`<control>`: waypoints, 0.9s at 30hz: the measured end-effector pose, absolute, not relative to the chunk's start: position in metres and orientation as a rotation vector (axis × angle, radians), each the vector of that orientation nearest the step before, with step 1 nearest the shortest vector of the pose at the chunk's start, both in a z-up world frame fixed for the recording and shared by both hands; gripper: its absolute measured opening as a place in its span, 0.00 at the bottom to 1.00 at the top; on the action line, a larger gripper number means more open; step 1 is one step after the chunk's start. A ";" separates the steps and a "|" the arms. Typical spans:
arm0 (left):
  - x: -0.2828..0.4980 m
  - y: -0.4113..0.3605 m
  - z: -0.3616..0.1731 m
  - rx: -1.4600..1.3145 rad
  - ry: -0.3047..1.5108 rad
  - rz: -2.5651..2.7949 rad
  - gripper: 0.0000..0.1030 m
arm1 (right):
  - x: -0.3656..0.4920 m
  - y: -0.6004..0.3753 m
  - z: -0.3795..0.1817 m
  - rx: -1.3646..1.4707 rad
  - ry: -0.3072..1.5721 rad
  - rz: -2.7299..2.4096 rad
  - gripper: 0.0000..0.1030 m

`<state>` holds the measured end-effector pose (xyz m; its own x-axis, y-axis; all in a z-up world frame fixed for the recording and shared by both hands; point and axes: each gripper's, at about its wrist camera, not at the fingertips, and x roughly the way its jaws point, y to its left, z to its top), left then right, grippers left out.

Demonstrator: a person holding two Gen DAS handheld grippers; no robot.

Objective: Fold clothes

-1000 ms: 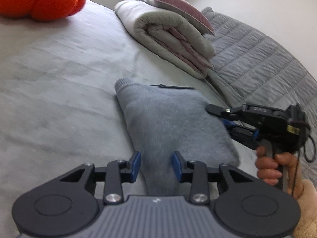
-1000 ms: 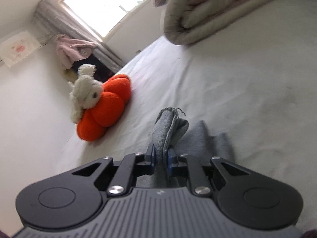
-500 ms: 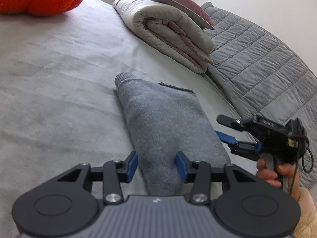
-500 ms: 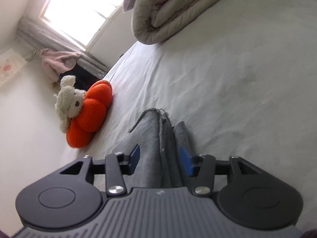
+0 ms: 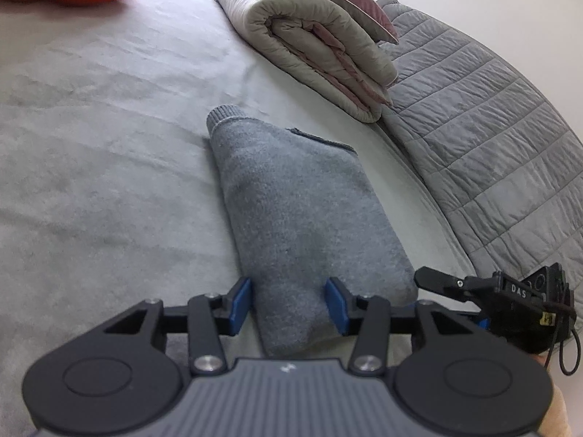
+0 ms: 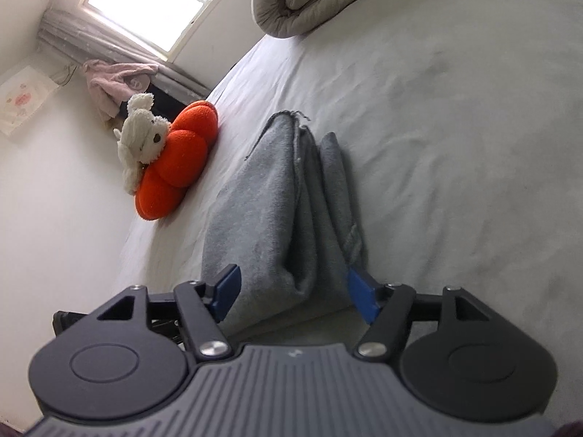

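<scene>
Your right gripper (image 6: 293, 293), clamped on the folded grey fleece garment (image 5: 302, 215) a second ago, is opening and drawing back, and your left gripper (image 5: 288, 304) is opening around its near end, neither gripping, so this fold looks finished.

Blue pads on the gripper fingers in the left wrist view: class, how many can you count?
3. Two sit on the left gripper, one each side of the grey garment. A sliver of a third shows on the right gripper; its other pad is hidden.

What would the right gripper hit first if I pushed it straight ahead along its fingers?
The folded grey garment. The right gripper has its jaws opening, with the garment's near end between them, not pinched. Going forward, it would likely push into that stacked fold almost at once, though exact depth is unclear.
</scene>
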<state>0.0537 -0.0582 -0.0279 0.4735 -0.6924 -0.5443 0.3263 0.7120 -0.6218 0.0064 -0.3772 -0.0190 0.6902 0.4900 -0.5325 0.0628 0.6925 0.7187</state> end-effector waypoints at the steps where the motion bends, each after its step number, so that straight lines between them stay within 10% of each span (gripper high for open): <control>1: 0.054 -0.059 -0.027 -0.468 0.873 -0.648 0.47 | 0.005 -0.378 -0.019 0.789 0.782 0.265 0.67; 27: 0.056 -0.059 -0.026 -0.509 0.904 -0.651 0.59 | -0.001 -0.359 -0.034 0.816 0.731 0.127 0.65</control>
<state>0.0559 -0.0589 -0.0263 0.4532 -0.7028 -0.5484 0.2975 0.6991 -0.6502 -0.0013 -0.3585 -0.0337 0.7513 0.3722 -0.5450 0.1665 0.6922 0.7023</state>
